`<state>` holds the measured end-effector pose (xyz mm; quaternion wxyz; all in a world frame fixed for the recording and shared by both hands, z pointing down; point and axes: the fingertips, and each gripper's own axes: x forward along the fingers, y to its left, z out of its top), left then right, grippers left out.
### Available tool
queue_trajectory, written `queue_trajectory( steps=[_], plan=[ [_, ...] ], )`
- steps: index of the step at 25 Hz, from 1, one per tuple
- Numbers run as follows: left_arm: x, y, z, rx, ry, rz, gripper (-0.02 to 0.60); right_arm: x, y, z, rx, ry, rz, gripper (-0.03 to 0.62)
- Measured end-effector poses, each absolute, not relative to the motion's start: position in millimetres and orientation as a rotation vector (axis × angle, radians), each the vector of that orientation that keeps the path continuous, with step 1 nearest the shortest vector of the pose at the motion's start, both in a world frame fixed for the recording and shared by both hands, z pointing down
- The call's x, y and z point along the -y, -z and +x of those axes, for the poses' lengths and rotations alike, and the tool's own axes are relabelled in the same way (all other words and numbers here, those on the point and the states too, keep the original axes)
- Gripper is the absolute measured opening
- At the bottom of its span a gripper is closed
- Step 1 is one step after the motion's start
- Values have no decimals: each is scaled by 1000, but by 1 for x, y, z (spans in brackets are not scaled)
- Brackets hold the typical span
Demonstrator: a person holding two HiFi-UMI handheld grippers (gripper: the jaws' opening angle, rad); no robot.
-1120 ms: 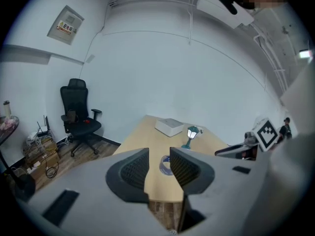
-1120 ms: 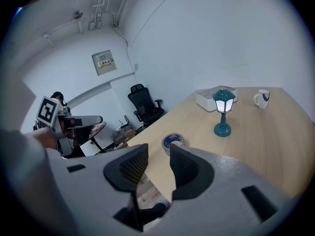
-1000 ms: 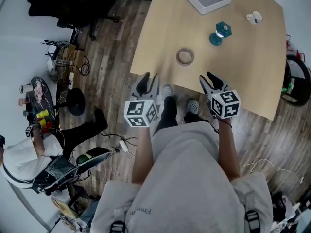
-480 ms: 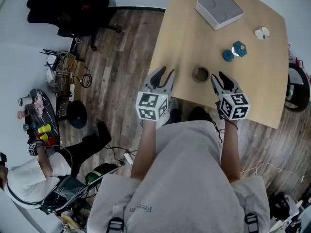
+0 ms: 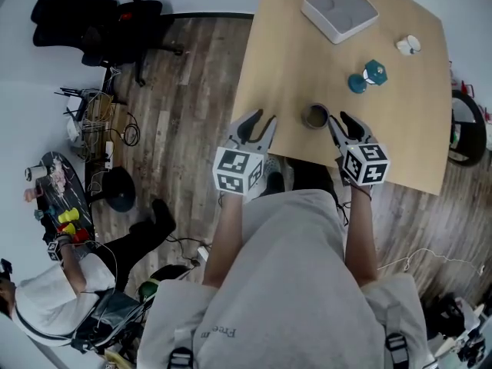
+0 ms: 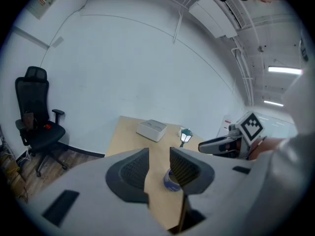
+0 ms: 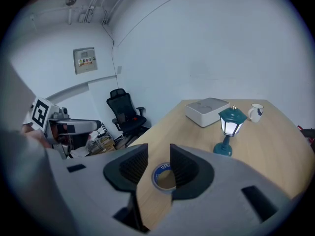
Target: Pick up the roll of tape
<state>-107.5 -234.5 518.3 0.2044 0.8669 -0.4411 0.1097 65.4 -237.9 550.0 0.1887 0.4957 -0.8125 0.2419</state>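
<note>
Right now your left claw (image 5: 256,121) and right claw (image 5: 342,121) both stand with jaws apart, gripping nothing, at mid-frame. The roll of tape (image 5: 315,116) lies flat on the surface (image 5: 292,44), near its lower edge, between the claws and nearer the right one.

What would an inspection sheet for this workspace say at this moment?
Surface: wooden table, bare near its front edge.
Job's things: roll of tape lying flat near the front edge, not gripped.
Clutter: teal lamp, white box, mug.
Grippers: left tongs and right tongs both open and empty, one each side of the tape.
Cables: cables tangled on the floor, left.
Surroundings: office chair; another person lower left.
</note>
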Motion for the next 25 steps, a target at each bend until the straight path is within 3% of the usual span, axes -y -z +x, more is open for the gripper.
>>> queue_trajectory(
  steps=[12, 25],
  plan=[
    [219, -529, -79, 1155, -370, 2456, 124, 232, -581, 82, 2247, -763, 1366, 141],
    [221, -531, -57, 1132, -408, 2497, 124, 276, -611, 80, 2183, -579, 1047, 141]
  ],
)
